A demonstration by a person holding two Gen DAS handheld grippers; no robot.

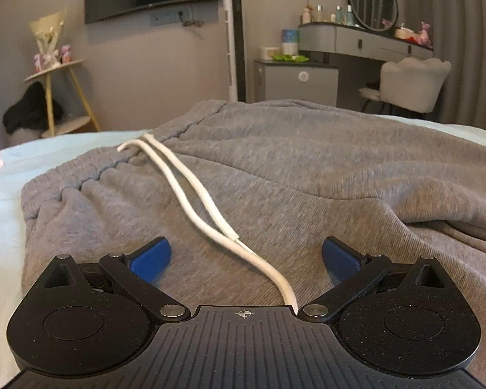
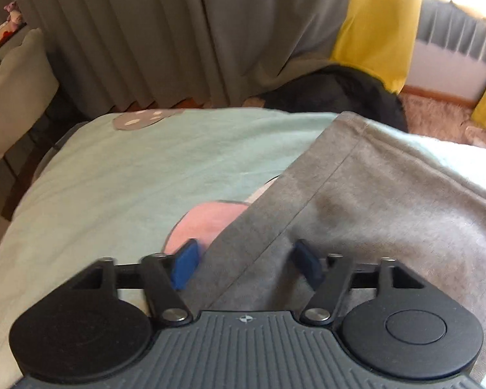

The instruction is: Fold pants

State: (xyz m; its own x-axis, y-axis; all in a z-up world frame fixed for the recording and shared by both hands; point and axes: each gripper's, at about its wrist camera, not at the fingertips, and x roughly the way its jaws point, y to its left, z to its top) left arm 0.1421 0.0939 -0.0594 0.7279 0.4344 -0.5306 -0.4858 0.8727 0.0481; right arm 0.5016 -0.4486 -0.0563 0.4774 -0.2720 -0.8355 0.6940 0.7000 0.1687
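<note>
Now the grey pants (image 1: 275,168) lie spread on the pale green bedsheet (image 2: 129,162). Left gripper (image 1: 246,259), jaws wide apart, sits low over the waist, the white drawstring (image 1: 191,191) running between its fingers. Right gripper (image 2: 246,262), jaws apart, straddles a pant-leg edge beside a pink patch (image 2: 207,220).

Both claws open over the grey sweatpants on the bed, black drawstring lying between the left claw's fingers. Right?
Not quite: the drawstring is white, not black, as the left wrist view shows. The rest holds: left claw and right claw are both open over the grey sweatpants on the bed.
</note>
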